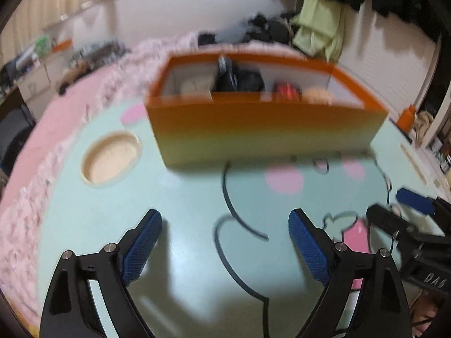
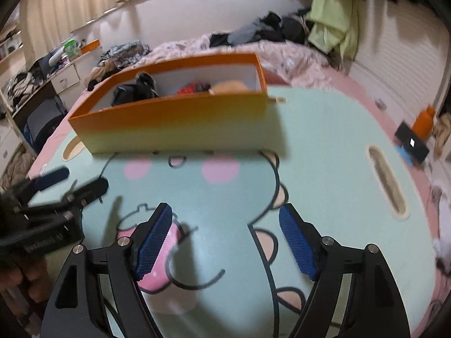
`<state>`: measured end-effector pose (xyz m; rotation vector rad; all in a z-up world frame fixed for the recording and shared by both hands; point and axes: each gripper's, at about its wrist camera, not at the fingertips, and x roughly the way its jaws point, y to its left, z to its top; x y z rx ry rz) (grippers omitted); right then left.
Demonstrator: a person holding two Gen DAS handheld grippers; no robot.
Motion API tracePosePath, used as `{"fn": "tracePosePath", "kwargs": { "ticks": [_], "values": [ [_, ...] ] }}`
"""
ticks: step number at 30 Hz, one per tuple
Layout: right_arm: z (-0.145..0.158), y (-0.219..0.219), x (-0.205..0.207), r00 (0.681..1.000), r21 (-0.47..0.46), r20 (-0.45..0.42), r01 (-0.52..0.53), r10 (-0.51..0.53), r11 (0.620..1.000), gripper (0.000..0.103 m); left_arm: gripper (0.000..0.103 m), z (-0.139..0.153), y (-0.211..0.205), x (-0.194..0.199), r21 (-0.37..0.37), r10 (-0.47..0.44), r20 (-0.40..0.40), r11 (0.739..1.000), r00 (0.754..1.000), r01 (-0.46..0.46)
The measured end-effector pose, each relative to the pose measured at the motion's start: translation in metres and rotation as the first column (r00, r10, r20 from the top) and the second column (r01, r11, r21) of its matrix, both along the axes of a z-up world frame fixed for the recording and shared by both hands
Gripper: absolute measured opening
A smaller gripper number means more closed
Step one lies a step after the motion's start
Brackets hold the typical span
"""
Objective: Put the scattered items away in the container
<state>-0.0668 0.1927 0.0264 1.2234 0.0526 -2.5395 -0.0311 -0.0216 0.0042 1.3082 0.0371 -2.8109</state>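
An orange box (image 1: 265, 129) stands on a pale green cartoon table (image 1: 186, 205); it also shows in the right wrist view (image 2: 174, 126). Inside it lie a dark bundle (image 1: 239, 80), a red item (image 1: 286, 90) and a tan soft item (image 1: 317, 95). My left gripper (image 1: 225, 222) is open and empty, hovering above the table in front of the box. My right gripper (image 2: 225, 219) is open and empty above the table, to the right of the left one. Each gripper shows in the other's view: the right gripper (image 1: 400, 208) and the left gripper (image 2: 76, 180).
A round cup recess (image 1: 111, 157) is sunk in the table left of the box. A long slot (image 2: 387, 180) is sunk in its right side. A pink blanket (image 1: 31, 186) lies around the table. An orange bottle (image 2: 422, 122) and a black box (image 2: 411, 142) lie at the far right.
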Motion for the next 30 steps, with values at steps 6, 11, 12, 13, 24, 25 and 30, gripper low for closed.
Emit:
{"fn": "tracePosePath", "kwargs": {
  "ticks": [6,11,12,13,24,25,30],
  "values": [
    [-0.009,-0.003,0.002,1.0,0.046,0.0,0.002,-0.002,0.999,0.103,0.103,-0.007,0.003,-0.002,0.008,-0.006,0.022,1.0,1.0,0.006],
    [-0.011,-0.012,0.003,1.0,0.123,-0.009,-0.007,0.008,0.992,0.103,0.103,-0.01,0.002,-0.001,0.01,0.006,0.02,1.0,1.0,-0.006],
    [-0.011,-0.012,0.003,1.0,0.123,-0.01,-0.008,0.009,0.992,0.103,0.103,-0.011,0.003,-0.001,0.01,0.006,0.02,1.0,1.0,-0.006],
    [-0.012,-0.011,0.003,1.0,0.123,-0.011,-0.008,0.009,0.992,0.103,0.103,-0.011,0.003,-0.001,0.01,0.006,0.02,1.0,1.0,-0.006],
    [-0.012,-0.01,0.004,1.0,0.124,-0.012,-0.008,0.009,0.992,0.103,0.103,-0.011,0.002,-0.001,0.01,0.005,0.02,1.0,1.0,-0.005],
    [-0.012,-0.01,0.004,1.0,0.124,-0.012,-0.007,0.009,0.992,0.103,0.103,-0.01,0.002,-0.001,0.01,0.005,0.02,1.0,1.0,-0.005],
    [-0.012,-0.01,0.004,1.0,0.124,-0.012,-0.008,0.009,0.992,0.103,0.103,-0.011,0.003,-0.001,0.01,0.008,0.017,1.0,1.0,-0.008]
  ]
}}
